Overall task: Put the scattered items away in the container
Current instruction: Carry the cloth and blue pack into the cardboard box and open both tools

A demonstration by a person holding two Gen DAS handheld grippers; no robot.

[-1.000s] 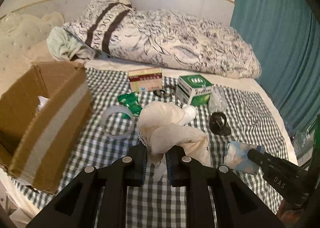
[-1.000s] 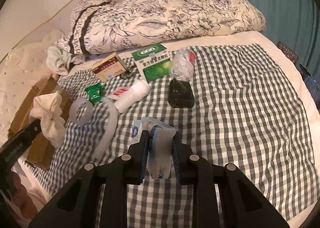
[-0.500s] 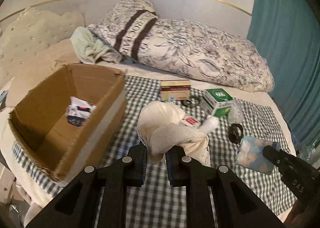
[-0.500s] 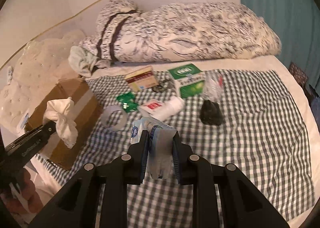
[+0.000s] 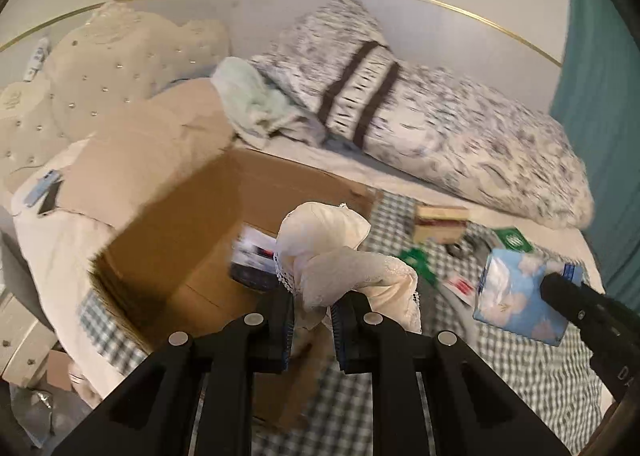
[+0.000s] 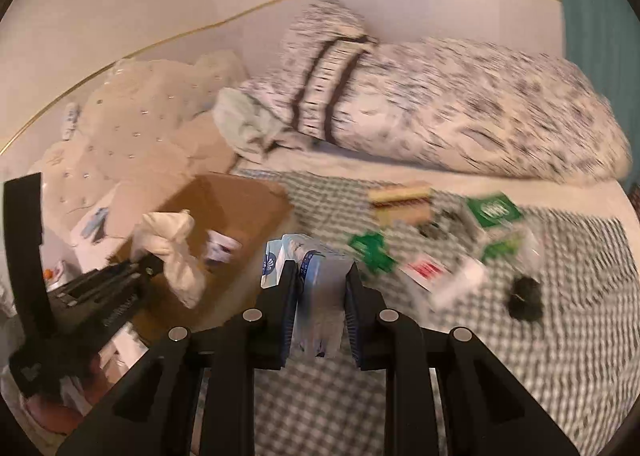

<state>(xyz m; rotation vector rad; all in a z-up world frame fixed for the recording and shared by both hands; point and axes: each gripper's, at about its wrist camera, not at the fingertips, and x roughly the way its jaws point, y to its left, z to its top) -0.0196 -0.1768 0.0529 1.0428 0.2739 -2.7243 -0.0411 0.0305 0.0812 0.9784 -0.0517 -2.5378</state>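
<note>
My left gripper (image 5: 312, 320) is shut on a cream lace-edged cloth (image 5: 340, 256), held up over the near edge of the open cardboard box (image 5: 168, 240). A small printed packet (image 5: 256, 256) lies inside the box. My right gripper (image 6: 320, 312) is shut on a light blue tissue pack (image 6: 316, 280), to the right of the box (image 6: 244, 207). In the right wrist view the left gripper (image 6: 150, 262) shows with the cloth (image 6: 176, 252) above the box. The left wrist view shows the tissue pack (image 5: 516, 292) at the right.
On the checked blanket (image 6: 560, 336) lie a tan and red carton (image 6: 404, 199), a green box (image 6: 494, 209), a green packet (image 6: 372, 252), a white tube with red label (image 6: 444, 276) and a black object (image 6: 526, 298). A patterned duvet (image 5: 460, 135) and pillows (image 5: 112, 67) line the headboard.
Both grippers have swung left and upward toward the cardboard box, each still holding its item. The box now fills the middle of the left wrist view, with the cloth over its edge.
</note>
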